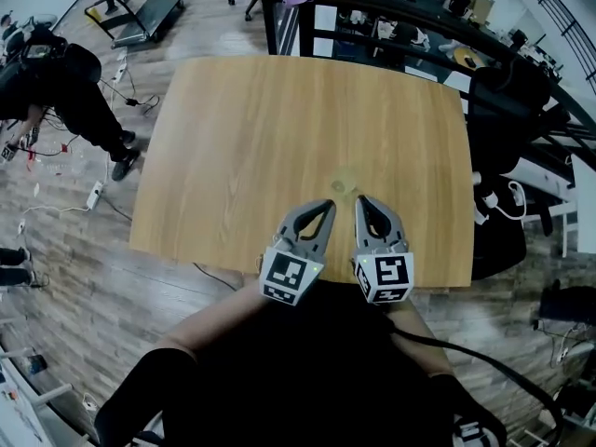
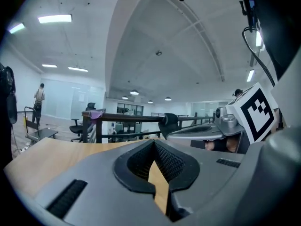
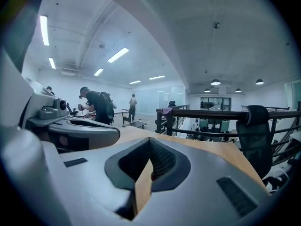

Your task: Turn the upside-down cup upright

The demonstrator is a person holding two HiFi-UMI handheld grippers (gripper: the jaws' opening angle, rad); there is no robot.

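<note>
A: Left gripper (image 1: 328, 203) first. How do the jaws stand?

B: Tips pressed together with nothing held; only bare wood shows through the slit behind the pads. The right gripper (image 1: 360, 198) is the same, closed and empty. Both are held side by side, nearly level, at the near edge of the table (image 1: 233, 128), close to the person's body.

A: And the table?

B: A wide wooden top, bare but for one thing. The cup (image 1: 345, 182) stands just beyond the two pairs of tips, roughly between them, and neither touches it.

A: Mouth up or mouth down?

B: I cannot tell. It is clear and pale, a faint ring against the wood in the head view, and neither gripper view shows it.

A: So which step is this?

B: As I judge it, a pause clear of the cup, either before the reach or after the set-down. Nothing here settles which.

A: And if it is mouth down?

B: Then one gripper must open wide enough for the cup, come in low at its side and close gently, since a thin clear wall may slip. Then it lifts, rolls half round and sets the cup on its base.
</note>
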